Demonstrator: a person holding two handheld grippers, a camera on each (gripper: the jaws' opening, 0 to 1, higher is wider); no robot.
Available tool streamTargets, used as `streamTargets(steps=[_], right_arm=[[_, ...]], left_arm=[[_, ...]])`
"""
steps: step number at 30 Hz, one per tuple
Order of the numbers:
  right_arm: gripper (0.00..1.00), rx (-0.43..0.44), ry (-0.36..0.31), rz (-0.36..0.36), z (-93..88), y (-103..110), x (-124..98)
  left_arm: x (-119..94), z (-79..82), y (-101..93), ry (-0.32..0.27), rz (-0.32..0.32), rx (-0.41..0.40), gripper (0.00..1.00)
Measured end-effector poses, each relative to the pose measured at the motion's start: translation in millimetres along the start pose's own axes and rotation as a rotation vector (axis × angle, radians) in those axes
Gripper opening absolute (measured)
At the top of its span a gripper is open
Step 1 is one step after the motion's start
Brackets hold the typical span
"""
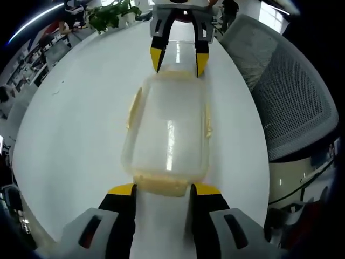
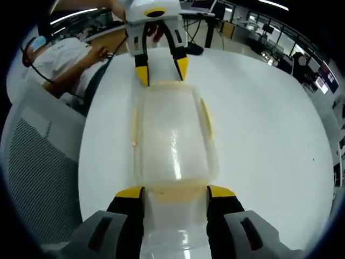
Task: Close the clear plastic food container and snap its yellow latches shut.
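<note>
The clear plastic container (image 1: 170, 132) lies on the white table (image 1: 70, 140) with its lid on. Yellow latches run along its long sides (image 1: 133, 108) and its ends. In the left gripper view my left gripper (image 1: 164, 190) stands open, its yellow-tipped jaws either side of the near end latch (image 1: 161, 183). My right gripper (image 1: 178, 60) points down, open, at the far end. From the right gripper view, the container (image 2: 172, 135) stretches away from my right gripper (image 2: 175, 192), which straddles the near latch (image 2: 175, 193). The left gripper (image 2: 161, 73) straddles the far end.
A grey mesh office chair (image 1: 294, 97) stands close to the table's edge. Potted plants (image 1: 110, 15) sit at the far side. A seated person in white (image 2: 62, 56) is near the table edge, beside the chair (image 2: 35, 156). An office with desks lies behind.
</note>
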State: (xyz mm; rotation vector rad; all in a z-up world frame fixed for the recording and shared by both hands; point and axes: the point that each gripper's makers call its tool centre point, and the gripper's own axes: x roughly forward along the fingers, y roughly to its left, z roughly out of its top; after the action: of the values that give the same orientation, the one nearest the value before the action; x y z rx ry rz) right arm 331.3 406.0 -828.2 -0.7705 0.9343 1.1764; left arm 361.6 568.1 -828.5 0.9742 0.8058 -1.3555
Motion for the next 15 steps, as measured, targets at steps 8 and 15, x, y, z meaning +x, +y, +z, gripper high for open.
streamTargets(steps=[8, 15], right_arm=[[0.42, -0.067, 0.065, 0.016, -2.7, -0.8, 6.6], [0.4, -0.066, 0.104, 0.013, -5.3, -2.4, 7.6]], left_arm=[[3.4, 2.2, 3.4, 0.008, -0.01, 0.058, 0.41], [5.0, 3.7, 1.0, 0.007, -0.038, 0.057, 0.39]])
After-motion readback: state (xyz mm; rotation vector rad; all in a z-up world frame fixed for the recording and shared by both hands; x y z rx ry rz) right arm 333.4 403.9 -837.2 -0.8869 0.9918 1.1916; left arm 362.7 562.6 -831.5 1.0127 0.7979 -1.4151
